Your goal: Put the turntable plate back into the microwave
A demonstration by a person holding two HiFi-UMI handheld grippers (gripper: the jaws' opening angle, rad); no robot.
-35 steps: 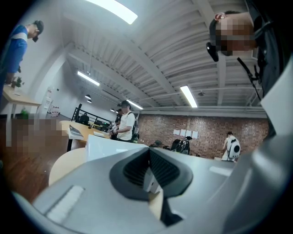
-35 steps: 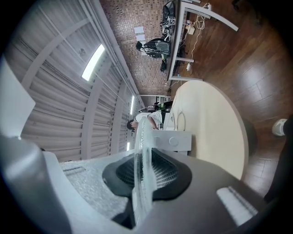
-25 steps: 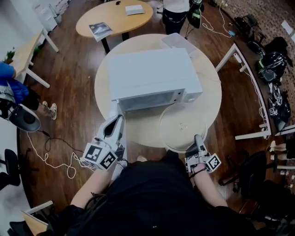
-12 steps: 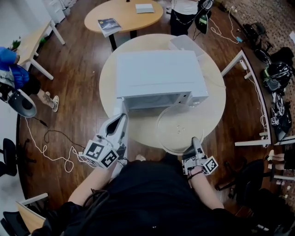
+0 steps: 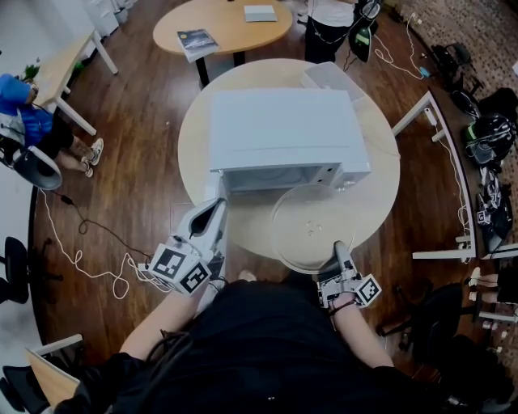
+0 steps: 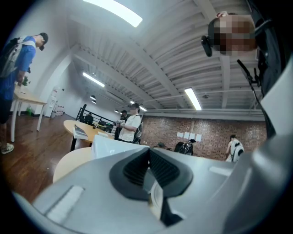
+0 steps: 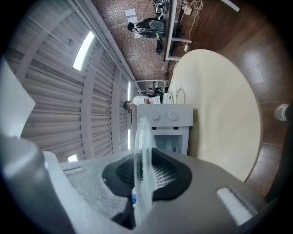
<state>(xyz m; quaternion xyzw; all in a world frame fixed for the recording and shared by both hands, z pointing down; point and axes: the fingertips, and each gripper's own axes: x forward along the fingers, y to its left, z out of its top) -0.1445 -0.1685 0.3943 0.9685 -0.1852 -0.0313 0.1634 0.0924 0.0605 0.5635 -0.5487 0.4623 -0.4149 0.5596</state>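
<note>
The white microwave (image 5: pixel 283 129) stands on the round table (image 5: pixel 380 194), front toward me; its knobs and cavity also show in the right gripper view (image 7: pixel 167 123). My right gripper (image 5: pixel 338 247) is shut on the near rim of the clear glass turntable plate (image 5: pixel 312 226), which hangs level in front of the microwave's right half. In the right gripper view the plate's edge (image 7: pixel 141 137) runs between the pads. My left gripper (image 5: pixel 217 206) is at the microwave's front left corner, shut on the edge of the open door (image 5: pixel 219 192); a thin white edge sits between its jaws (image 6: pixel 151 183).
A clear plastic box (image 5: pixel 328 77) sits behind the microwave. An oval wooden table (image 5: pixel 222 24) stands farther back, a white desk frame (image 5: pixel 441 162) at right with bags beyond it. Cables (image 5: pixel 89 259) lie on the floor at left, near a person in blue (image 5: pixel 20 113).
The right gripper has carried the plate a little to the left along the microwave's front. The left gripper has stayed at the door.
</note>
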